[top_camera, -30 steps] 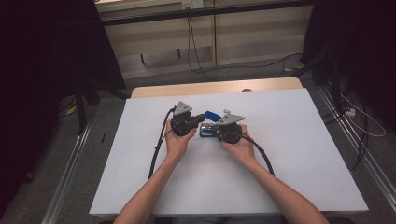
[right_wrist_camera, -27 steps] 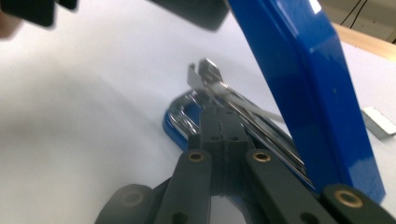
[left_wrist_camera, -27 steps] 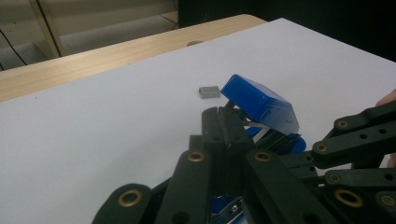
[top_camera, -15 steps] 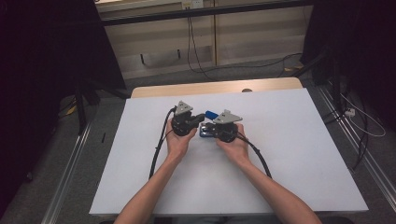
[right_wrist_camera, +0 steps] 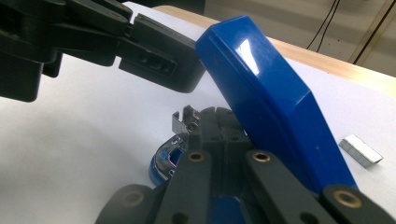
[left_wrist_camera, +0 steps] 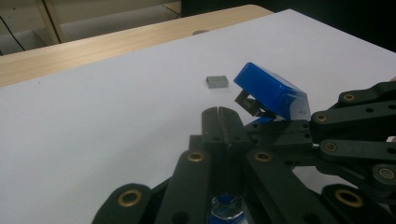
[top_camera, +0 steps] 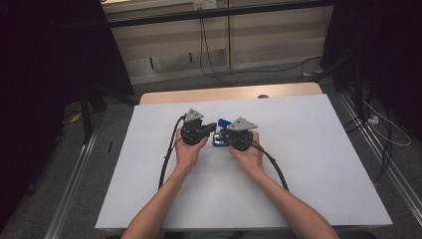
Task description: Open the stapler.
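A blue stapler (top_camera: pixel 222 122) lies mid-table with its lid (right_wrist_camera: pixel 266 98) swung up and its metal magazine (right_wrist_camera: pixel 183 120) bared. My right gripper (right_wrist_camera: pixel 217 112) is shut, jaws pressed together, and sits in the gap under the raised lid, above the base (right_wrist_camera: pixel 161 169). My left gripper (left_wrist_camera: pixel 219 112) is also shut, with nothing between its jaws. Its tip (right_wrist_camera: pixel 163 65) reaches in from the left and rests against the lid's side. In the high view the left gripper (top_camera: pixel 213 125) and right gripper (top_camera: pixel 225 135) meet over the stapler. A small grey strip of staples (left_wrist_camera: pixel 217 82) lies on the table beyond the stapler.
The white table (top_camera: pixel 308 149) has a bare wooden strip (top_camera: pixel 278 91) along its far edge. Black cables (top_camera: pixel 166 159) trail from both grippers toward the person. Dark curtains and floor rails flank the table.
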Motion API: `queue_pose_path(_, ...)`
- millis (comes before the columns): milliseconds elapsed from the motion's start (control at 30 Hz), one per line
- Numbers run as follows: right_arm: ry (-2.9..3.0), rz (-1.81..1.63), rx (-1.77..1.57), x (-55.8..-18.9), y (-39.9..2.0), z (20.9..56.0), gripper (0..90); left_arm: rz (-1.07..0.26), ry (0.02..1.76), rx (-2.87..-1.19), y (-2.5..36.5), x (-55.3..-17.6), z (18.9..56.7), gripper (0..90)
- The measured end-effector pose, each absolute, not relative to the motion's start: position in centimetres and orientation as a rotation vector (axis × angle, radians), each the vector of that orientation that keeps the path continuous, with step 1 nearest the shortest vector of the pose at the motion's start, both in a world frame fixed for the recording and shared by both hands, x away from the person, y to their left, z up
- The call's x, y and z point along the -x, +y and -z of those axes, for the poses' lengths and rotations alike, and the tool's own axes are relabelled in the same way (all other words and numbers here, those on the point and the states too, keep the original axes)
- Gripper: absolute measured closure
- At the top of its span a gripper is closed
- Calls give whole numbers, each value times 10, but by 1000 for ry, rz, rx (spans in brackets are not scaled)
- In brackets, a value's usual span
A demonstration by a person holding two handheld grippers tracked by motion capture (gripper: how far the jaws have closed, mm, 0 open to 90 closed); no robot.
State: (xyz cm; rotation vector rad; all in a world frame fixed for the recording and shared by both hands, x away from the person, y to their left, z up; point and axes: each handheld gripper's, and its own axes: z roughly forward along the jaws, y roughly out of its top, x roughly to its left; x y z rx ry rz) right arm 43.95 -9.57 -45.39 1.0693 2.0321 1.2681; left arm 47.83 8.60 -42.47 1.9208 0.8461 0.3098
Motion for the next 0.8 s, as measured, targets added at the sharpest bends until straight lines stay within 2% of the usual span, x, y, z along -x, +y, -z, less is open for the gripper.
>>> queue_pose_path(800, 2041, -1264, -1069, -439, -96, 454, 900, -312, 824, -2003, 85, -478, 440, 900)
